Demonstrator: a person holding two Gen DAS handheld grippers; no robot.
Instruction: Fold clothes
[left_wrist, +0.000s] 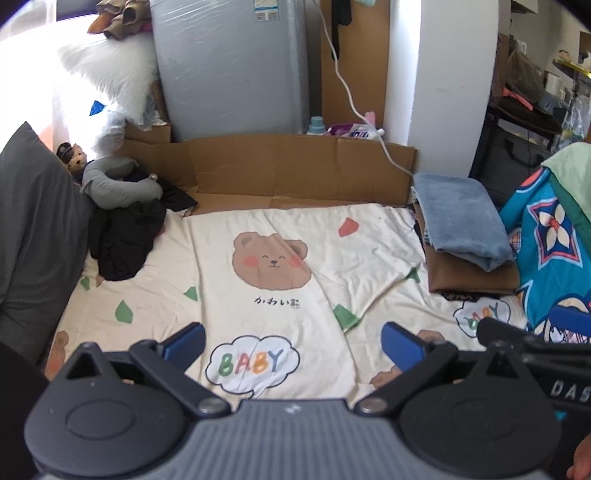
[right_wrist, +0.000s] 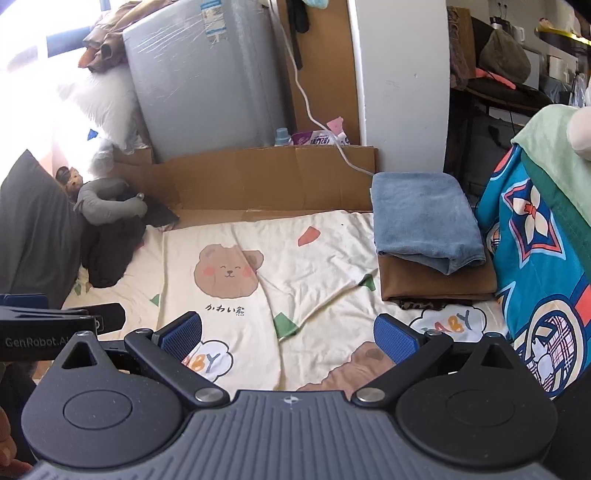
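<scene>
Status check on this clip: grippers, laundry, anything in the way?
Left gripper and right gripper: jaws open, empty, above the bear-print sheet. Black garment crumpled far left, unfolded. Folded stack at right. Nothing blocking.

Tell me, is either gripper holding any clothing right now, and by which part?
Nothing is held. The left gripper and right gripper both hang open above the cream bear-print cloth, with no fabric between their fingers.

Bright window (left_wrist: 22, 66) left, white pillar (left_wrist: 454, 81), cardboard (left_wrist: 295, 162) edging the bed.
</scene>
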